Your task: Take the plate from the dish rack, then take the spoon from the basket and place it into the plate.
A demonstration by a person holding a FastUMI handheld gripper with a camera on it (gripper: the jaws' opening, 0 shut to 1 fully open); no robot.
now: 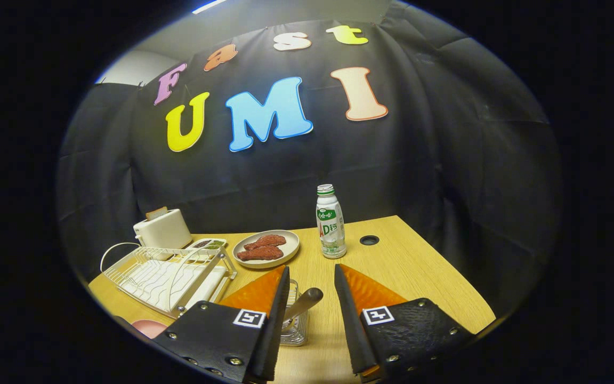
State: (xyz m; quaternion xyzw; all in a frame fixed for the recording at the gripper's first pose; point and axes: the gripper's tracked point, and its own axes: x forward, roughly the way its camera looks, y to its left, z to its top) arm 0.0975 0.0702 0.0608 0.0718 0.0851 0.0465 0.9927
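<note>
On the wooden table (403,266), near its front edge, a small wire basket (295,320) stands upright with a spoon (303,304) leaning in it — the rounded dark handle end pokes up and out toward the gap between the fingers. The gripper (311,277) hangs just above, its two fingers spread apart with nothing between them; the basket sits partly behind the left finger (264,293), and the spoon's tip lies in the open gap, touching neither finger as far as can be seen.

At the table's left side a white wire dish rack (163,274) lies with its slots showing no plate. Just in front of it, at the front left corner, part of a pink plate (150,327) peeks out below the left finger's mount.

Toward the back edge, a pale oval dish (265,248) holds two reddish-brown pieces of meat (261,248). Beside it, to the left, a small tray (208,244) carries dark and green bits too small to make out. A white toaster (164,229) stands at the back left corner with a slice of bread (156,213) sticking out of the top. A capped white drink bottle (330,221) stands upright beyond the fingers, right of the oval dish — and a round dark hole (369,240) sits in the tabletop just to its right.
</note>
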